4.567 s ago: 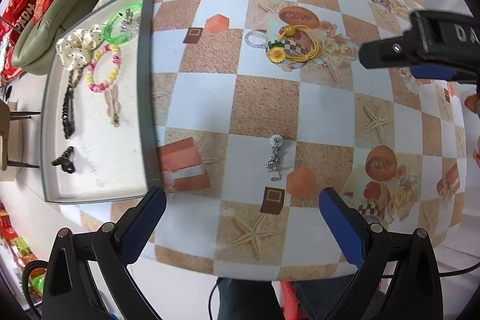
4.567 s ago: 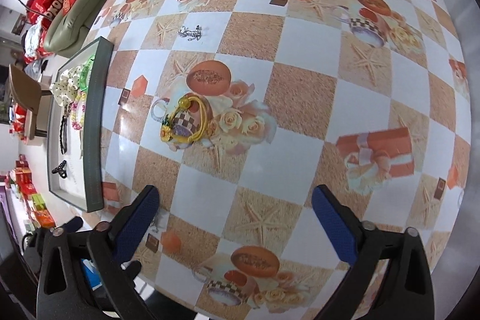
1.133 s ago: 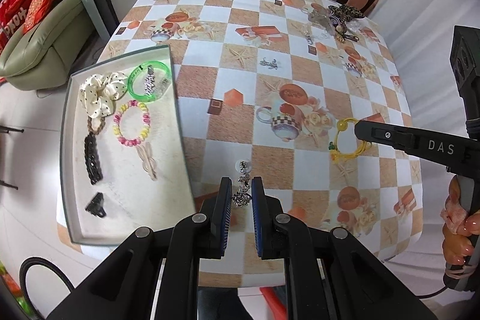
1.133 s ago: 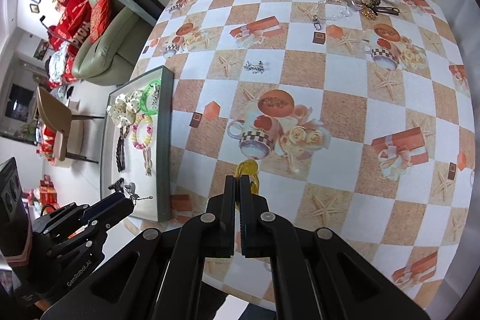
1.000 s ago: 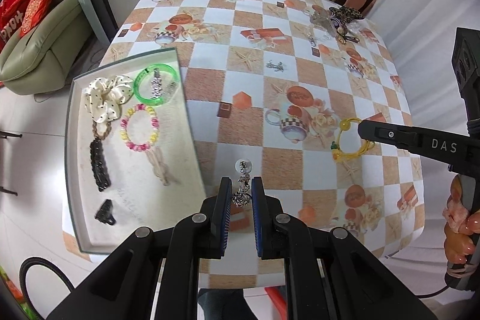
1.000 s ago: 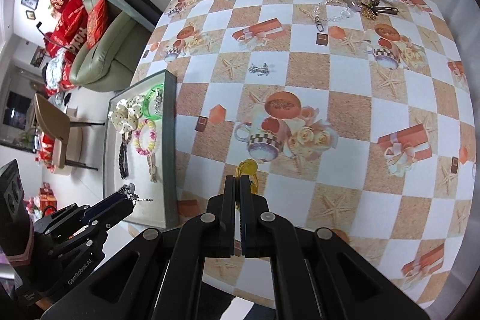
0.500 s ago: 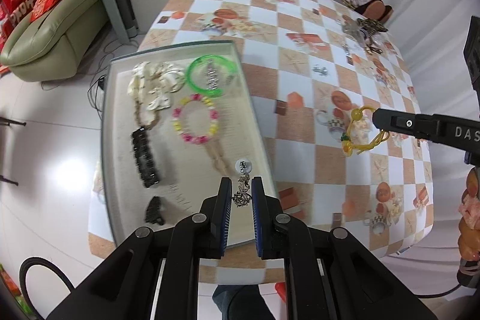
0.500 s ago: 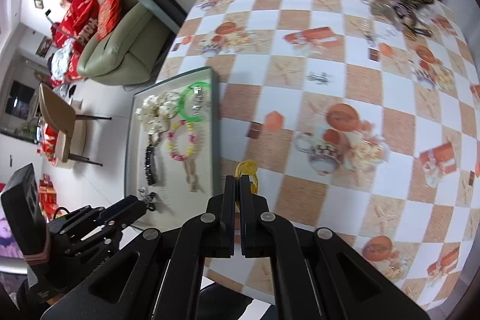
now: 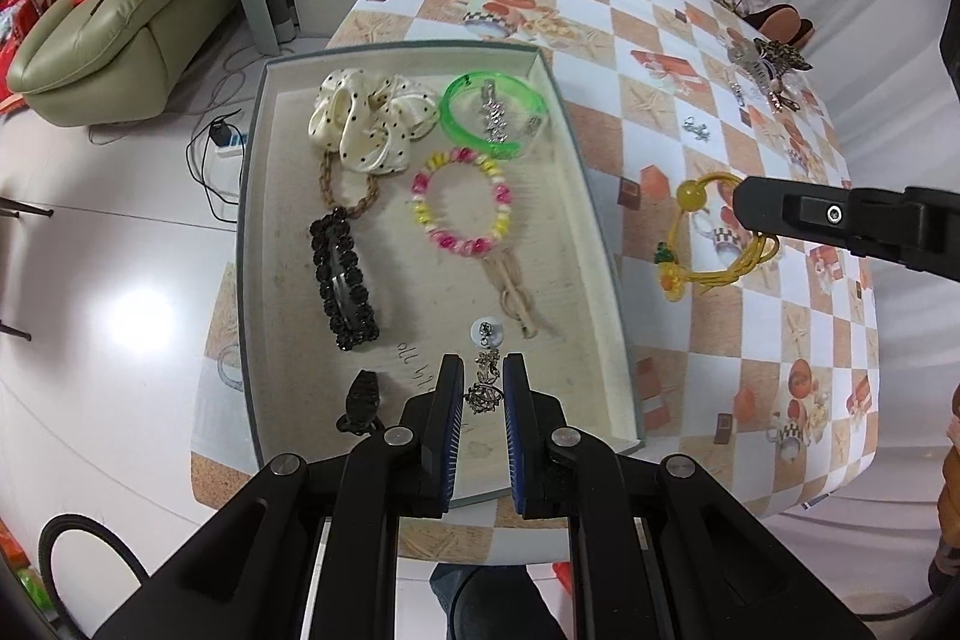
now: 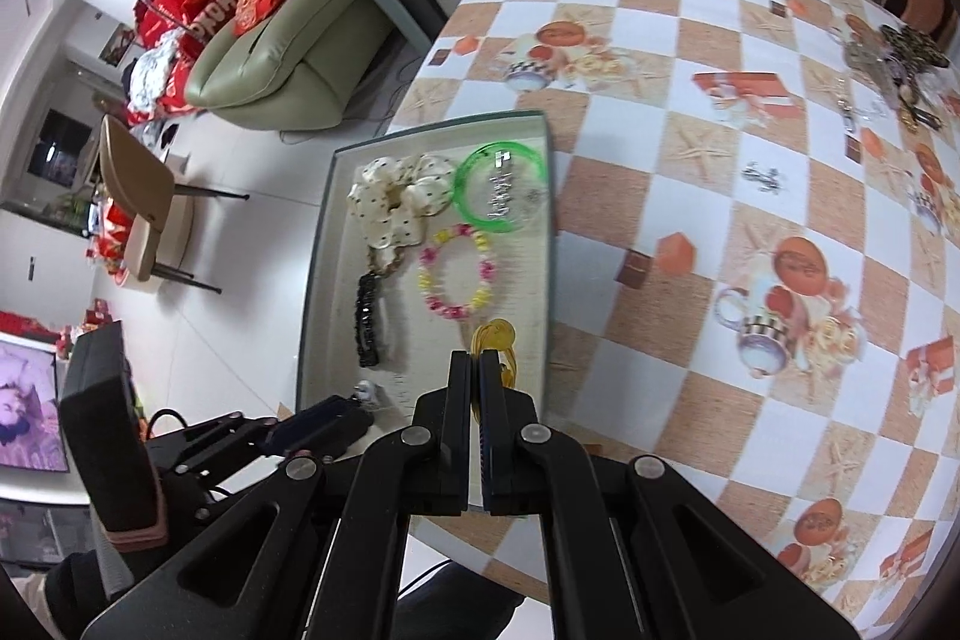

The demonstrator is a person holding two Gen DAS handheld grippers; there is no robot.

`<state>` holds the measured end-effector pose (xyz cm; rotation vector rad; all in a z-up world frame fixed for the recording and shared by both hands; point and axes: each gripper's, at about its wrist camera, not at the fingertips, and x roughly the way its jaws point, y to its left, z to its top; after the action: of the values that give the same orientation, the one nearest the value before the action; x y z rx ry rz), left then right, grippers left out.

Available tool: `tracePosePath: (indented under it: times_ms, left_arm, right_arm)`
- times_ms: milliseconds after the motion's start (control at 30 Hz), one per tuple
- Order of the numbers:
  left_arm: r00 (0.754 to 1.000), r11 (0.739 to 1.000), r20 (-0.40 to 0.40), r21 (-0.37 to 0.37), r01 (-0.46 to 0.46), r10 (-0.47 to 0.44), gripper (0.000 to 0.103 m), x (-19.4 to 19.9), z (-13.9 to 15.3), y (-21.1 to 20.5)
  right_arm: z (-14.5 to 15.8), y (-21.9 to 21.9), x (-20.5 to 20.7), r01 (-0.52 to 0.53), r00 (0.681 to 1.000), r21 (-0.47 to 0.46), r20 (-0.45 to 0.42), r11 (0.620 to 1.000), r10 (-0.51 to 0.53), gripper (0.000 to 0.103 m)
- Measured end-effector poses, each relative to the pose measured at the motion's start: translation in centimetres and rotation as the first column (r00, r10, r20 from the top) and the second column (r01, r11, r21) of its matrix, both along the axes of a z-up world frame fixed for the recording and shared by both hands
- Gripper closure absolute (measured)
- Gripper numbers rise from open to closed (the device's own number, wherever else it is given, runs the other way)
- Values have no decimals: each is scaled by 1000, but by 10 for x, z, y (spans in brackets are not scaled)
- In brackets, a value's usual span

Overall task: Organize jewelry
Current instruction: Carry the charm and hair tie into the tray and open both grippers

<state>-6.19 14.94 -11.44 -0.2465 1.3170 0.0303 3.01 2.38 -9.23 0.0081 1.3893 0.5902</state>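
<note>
My left gripper (image 9: 483, 388) is shut on a silver dangling earring (image 9: 487, 376) and holds it above the near end of the grey jewelry tray (image 9: 606, 244). My right gripper (image 10: 479, 364) is shut on a yellow cord bracelet (image 10: 495, 340) with a yellow bead, held over the tray's near right part; it shows in the left wrist view (image 9: 708, 238) hanging from the right gripper's tip (image 9: 750, 202). The tray holds a dotted cream scrunchie (image 9: 366, 118), a green bangle (image 9: 493, 112), a pink-yellow bead bracelet (image 9: 461, 202), a black hair clip (image 9: 342, 274) and a small black clip (image 9: 363, 400).
The tray lies at the left edge of a table with a checkered printed cloth (image 9: 690, 112). A small silver piece (image 9: 696, 129) lies on the cloth, and a pile of jewelry (image 9: 762, 67) sits at the far right. A green sofa (image 10: 282, 40) and a chair (image 10: 144, 202) stand beyond the table.
Both grippers have moved left with their pieces, from over the cloth to over the tray. Both stay shut.
</note>
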Motion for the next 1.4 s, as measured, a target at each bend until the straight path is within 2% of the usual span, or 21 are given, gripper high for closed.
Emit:
tracePosePath:
  times_ms: [467, 933, 1400]
  left_arm:
    - [999, 1000, -31, 16, -9, 10, 85, 12, -34, 8]
    - [998, 999, -54, 54, -5, 8, 85, 23, -63, 10]
    - [997, 996, -76, 84, 12, -6, 85, 25, -77, 3]
  right_arm:
    - [-34, 39, 15, -44, 997, 13, -61, 999, 45, 101]
    - [-89, 57, 35, -80, 993, -88, -93, 993, 71, 101]
    - [-129, 57, 45, -65, 987, -132, -152, 989, 45, 100]
